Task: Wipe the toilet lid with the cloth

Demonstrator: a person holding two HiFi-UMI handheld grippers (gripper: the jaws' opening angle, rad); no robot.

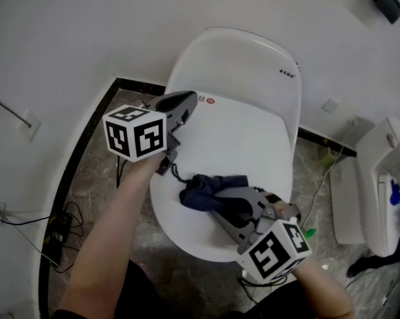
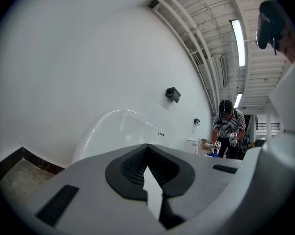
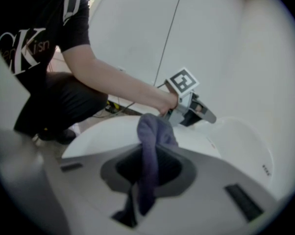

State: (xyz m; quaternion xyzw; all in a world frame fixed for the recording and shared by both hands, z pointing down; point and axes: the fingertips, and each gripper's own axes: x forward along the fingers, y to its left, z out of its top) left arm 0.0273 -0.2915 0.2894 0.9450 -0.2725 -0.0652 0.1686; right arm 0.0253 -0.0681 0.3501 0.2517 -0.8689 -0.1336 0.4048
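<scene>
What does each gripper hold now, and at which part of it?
The right gripper is clamped on the dark blue cloth at a bunched edge; the rest lies on the toilet lid. The left gripper holds nothing, jaws together.

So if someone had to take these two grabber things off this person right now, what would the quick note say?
Left gripper: shut, holding nothing, over the back left of the toilet lid; I cannot tell if it touches.
Right gripper: shut on the cloth, dark blue and bunched on the front of the lid.
Done: the cloth is in the jaws and on the closed lid. How much has been wiped cannot be told; the lid shows no marks.
Left: sweep the cloth across the whole lid.
</scene>
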